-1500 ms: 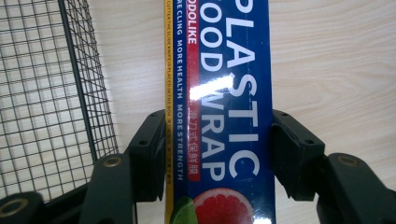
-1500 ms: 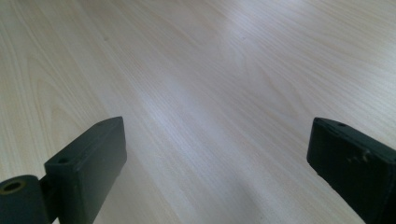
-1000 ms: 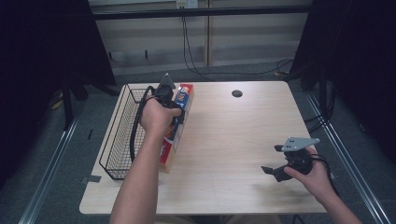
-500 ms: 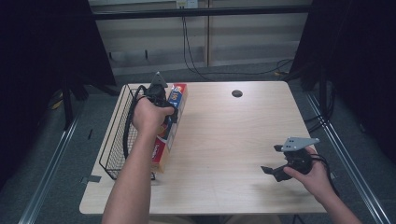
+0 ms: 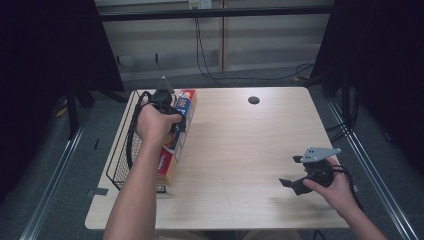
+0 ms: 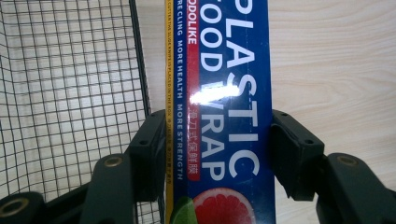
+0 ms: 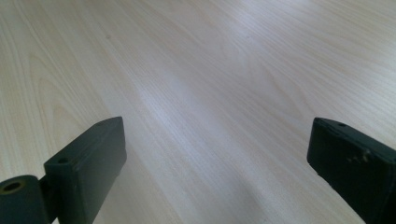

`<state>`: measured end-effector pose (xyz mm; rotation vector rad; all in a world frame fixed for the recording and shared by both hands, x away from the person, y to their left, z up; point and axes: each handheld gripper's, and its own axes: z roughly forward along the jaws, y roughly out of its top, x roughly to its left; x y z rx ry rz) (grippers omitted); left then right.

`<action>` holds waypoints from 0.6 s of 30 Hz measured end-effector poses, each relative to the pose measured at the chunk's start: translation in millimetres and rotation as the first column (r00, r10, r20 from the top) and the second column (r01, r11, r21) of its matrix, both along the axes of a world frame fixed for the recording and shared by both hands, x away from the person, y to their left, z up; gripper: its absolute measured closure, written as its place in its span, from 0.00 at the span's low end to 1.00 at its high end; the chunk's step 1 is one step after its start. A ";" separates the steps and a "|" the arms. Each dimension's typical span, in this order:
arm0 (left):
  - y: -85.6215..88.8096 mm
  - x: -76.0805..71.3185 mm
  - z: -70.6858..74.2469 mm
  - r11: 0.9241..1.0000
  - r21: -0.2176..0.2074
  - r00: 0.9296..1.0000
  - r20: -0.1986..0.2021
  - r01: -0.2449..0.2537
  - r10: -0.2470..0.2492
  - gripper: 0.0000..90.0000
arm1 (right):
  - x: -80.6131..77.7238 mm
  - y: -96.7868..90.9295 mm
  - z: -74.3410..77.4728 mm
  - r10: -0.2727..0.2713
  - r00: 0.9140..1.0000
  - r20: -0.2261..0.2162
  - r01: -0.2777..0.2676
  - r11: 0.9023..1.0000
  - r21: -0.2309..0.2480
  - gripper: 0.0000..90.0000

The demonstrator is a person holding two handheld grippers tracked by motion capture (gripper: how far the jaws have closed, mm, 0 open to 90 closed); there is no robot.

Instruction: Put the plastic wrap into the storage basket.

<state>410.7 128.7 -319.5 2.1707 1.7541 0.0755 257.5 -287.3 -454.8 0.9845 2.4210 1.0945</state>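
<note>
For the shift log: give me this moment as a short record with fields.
held thing: plastic wrap box, long, blue and red
left tongs: shut on the box, one jaw on each long side
box place: beside the wire basket, near end by the table edge
right tongs: open, nothing between the jaws, over bare table
right hand: at the near right of the table
</note>
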 end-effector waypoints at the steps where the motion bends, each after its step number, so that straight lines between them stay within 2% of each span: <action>1: 0.6 -0.3 0.8 1.000 -0.002 1.000 -0.001 0.002 -0.002 0.48 | 0.0 0.0 0.0 0.000 1.000 0.000 0.000 1.000 0.000 0.05; 13: 11.6 -2.9 6.3 1.000 0.003 1.000 -0.001 -0.023 0.023 0.48 | -0.4 0.2 0.3 0.001 1.000 -0.001 -0.001 1.000 0.000 0.05; 16: 14.3 -3.6 6.1 0.999 -0.009 0.999 -0.006 -0.041 0.041 0.48 | -0.3 0.2 0.4 0.002 1.000 0.001 -0.002 1.000 0.000 0.05; 18: 16.2 -3.9 6.0 0.999 -0.001 0.999 -0.007 -0.036 0.036 0.48 | -0.5 0.3 0.5 0.000 1.000 0.000 0.000 1.000 -0.001 0.05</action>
